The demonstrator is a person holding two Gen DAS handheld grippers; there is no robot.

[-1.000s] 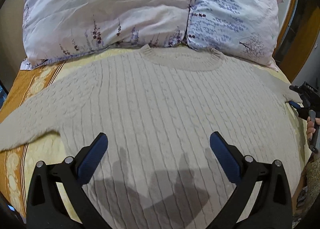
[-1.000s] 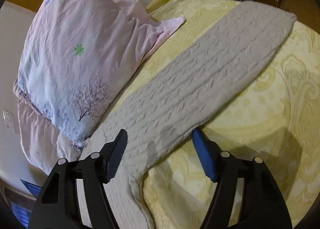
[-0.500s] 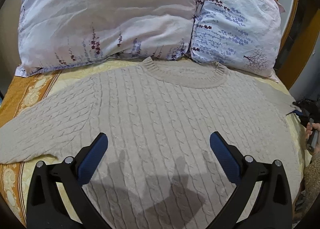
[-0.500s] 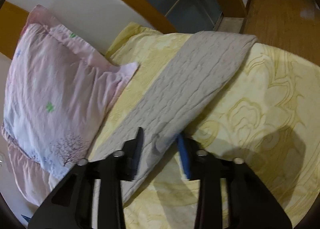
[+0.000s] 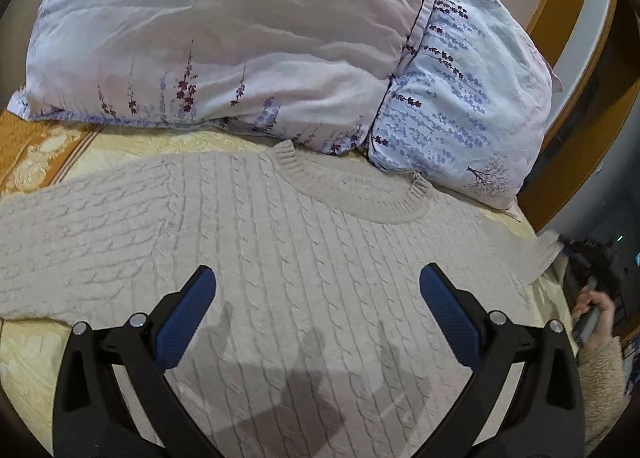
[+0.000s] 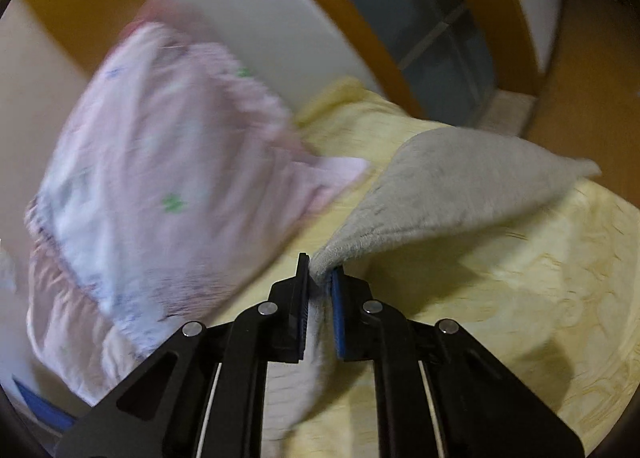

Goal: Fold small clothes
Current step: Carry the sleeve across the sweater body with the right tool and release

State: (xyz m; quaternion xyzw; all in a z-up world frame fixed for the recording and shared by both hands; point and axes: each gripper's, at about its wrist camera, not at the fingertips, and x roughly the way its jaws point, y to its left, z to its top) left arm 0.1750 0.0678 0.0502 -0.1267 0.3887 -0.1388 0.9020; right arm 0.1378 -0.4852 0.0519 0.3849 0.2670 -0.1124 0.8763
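Sweater flat on bed. Right gripper jaws just closed, clamped on sleeve. Left gripper jaws apart, empty. Step: first sleeve fold. Next: carry sleeve across body.

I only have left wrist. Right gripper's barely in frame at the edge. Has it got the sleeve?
Observer: Yes. The right gripper is shut on the sleeve, its fingers having just closed on it.
Operator: Sleeve flat on the bed?
Observer: No. It rises off the bedspread in a peak at the fingers; the cuff end trails behind.
Operator: Anything in its way?
Observer: The pillow lies just left of the gripper, in the right wrist view.
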